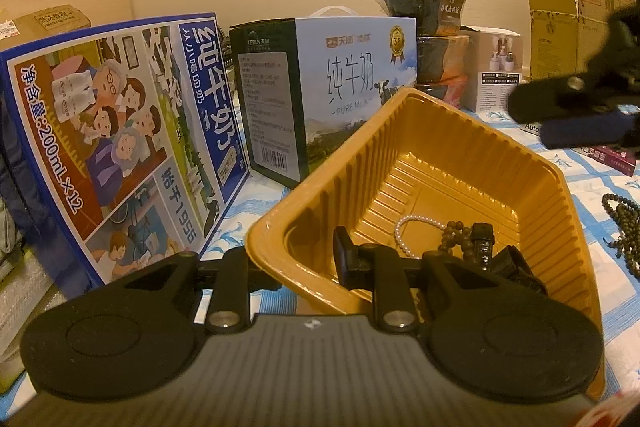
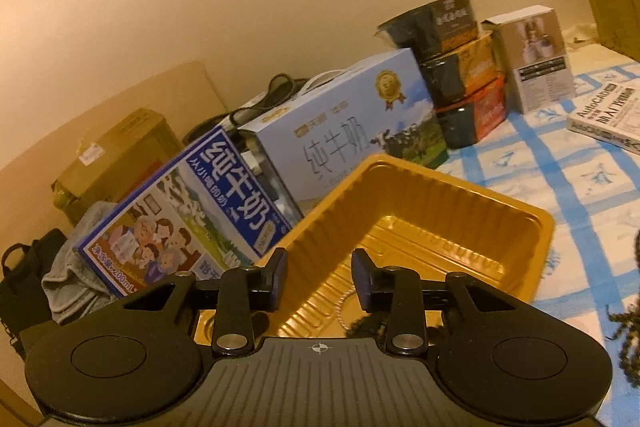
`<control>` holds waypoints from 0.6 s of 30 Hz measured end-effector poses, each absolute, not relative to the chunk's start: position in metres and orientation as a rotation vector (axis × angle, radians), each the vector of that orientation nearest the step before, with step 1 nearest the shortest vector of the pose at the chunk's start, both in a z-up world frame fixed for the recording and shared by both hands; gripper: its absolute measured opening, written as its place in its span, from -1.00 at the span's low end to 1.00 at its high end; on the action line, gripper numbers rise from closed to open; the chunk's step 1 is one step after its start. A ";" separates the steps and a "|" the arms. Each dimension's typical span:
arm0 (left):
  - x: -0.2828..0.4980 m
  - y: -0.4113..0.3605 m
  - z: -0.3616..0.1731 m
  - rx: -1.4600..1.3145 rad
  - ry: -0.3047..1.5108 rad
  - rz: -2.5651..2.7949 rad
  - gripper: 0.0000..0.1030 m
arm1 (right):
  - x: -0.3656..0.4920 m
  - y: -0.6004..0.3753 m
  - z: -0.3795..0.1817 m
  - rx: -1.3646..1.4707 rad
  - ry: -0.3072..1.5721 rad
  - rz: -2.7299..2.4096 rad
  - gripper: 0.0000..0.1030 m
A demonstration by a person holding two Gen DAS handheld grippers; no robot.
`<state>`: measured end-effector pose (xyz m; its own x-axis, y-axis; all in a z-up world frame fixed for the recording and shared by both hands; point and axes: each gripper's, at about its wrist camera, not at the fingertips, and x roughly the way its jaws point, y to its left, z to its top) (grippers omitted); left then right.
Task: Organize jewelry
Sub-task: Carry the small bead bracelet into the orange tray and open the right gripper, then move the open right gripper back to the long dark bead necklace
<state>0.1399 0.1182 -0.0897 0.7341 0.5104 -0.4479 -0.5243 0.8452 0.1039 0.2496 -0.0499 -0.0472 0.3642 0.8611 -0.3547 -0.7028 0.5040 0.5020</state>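
A ribbed gold plastic tray (image 1: 472,131) sits on the blue-checked cloth. My left gripper (image 1: 296,259) straddles its near left wall, one finger outside and one finger (image 1: 344,259) inside. In the tray lie a white pearl bracelet (image 1: 416,223), a dark bead bracelet (image 1: 456,235) and a black watch (image 1: 484,239). My right gripper (image 2: 318,281) is open and empty above the tray (image 2: 460,187), with the pearl bracelet (image 2: 344,301) showing below it. It also appears at the right of the left wrist view (image 1: 560,111). A dark bead necklace (image 1: 624,223) lies on the cloth right of the tray.
Two milk cartons (image 1: 120,147) (image 1: 340,83) stand behind and left of the tray. Stacked bowls (image 1: 432,39), a small white box (image 1: 496,67), cardboard boxes (image 1: 560,23) and an AutoCAD book (image 2: 608,119) stand at the back right. A wall is behind.
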 end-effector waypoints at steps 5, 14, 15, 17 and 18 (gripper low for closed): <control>0.141 0.119 -0.090 -0.031 0.485 0.571 -0.58 | 0.247 -0.073 -0.054 0.259 0.671 0.964 -0.07; 0.142 0.120 -0.090 -0.029 0.486 0.573 -0.58 | 0.241 -0.113 -0.076 0.268 0.740 0.858 0.14; 0.142 0.120 -0.090 -0.029 0.486 0.572 -0.58 | 0.241 -0.116 -0.079 0.267 0.747 0.846 0.14; 0.142 0.120 -0.090 -0.031 0.488 0.573 -0.58 | 0.240 -0.122 -0.083 0.270 0.759 0.823 0.17; 0.142 0.121 -0.090 -0.032 0.489 0.572 -0.58 | 0.240 -0.124 -0.085 0.270 0.763 0.815 0.18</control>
<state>0.1418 0.1208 -0.0896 0.7299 0.5124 -0.4525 -0.5273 0.8433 0.1044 0.2396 -0.1241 -0.0849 0.4423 0.7394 -0.5076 -0.5553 0.6702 0.4924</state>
